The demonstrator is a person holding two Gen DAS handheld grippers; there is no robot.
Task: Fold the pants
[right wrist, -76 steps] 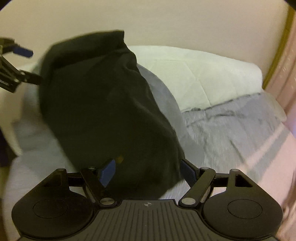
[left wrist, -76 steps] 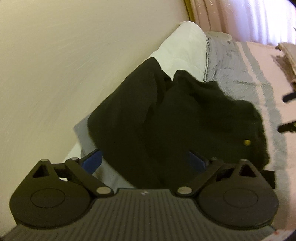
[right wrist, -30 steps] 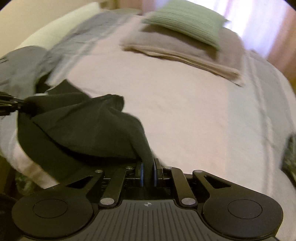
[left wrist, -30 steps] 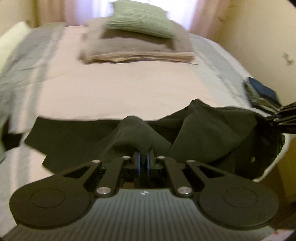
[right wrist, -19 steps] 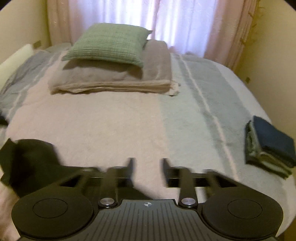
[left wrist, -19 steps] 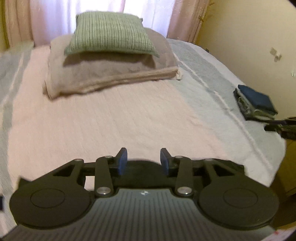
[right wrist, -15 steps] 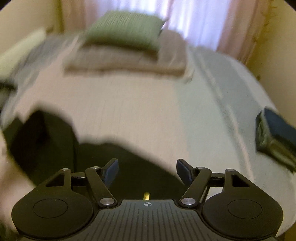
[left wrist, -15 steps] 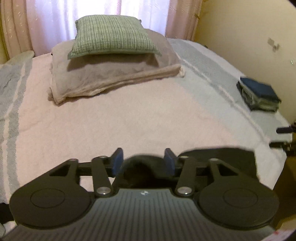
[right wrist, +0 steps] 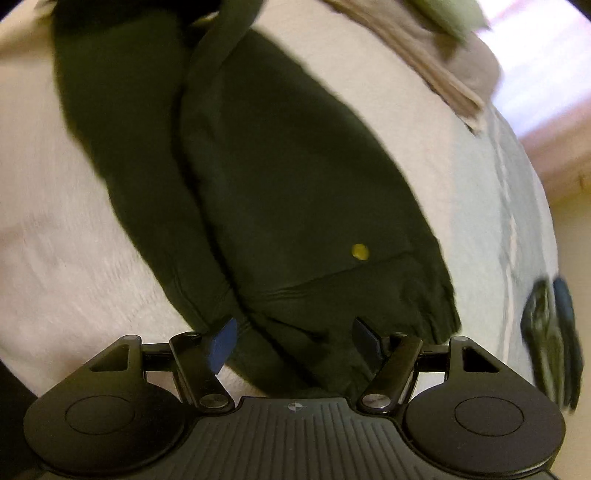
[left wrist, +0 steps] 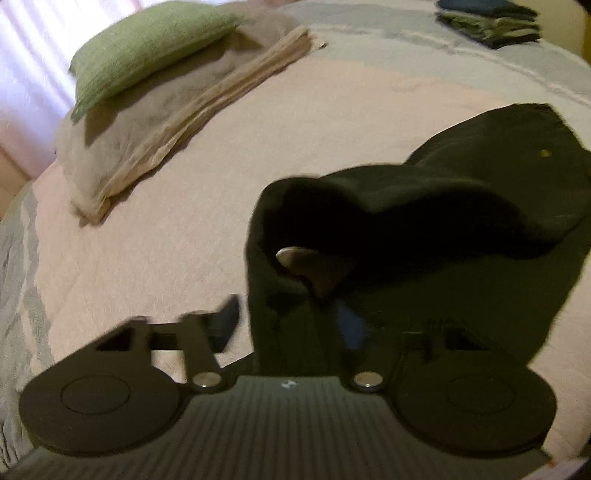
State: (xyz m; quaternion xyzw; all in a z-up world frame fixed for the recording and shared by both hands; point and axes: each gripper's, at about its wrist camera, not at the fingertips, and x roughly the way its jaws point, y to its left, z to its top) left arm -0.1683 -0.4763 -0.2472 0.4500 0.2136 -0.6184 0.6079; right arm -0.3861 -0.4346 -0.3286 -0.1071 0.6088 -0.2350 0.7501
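From the left wrist, the black pants (left wrist: 461, 206) lay rumpled on the pink bed (left wrist: 155, 236), and the left claw (left wrist: 288, 321) stood wide open with cloth between its fingers, gripping nothing. A green pillow (left wrist: 147, 44) sat on folded blankets (left wrist: 177, 99) (far side). From the right wrist, the right claw (right wrist: 295, 339) was open too, over the pants' (right wrist: 280, 177) edge near a yellow button (right wrist: 359, 251).

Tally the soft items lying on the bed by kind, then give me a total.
Black pants: 1
Green pillow: 1
Folded beige blanket: 1
Stack of folded clothes: 1
Total: 4
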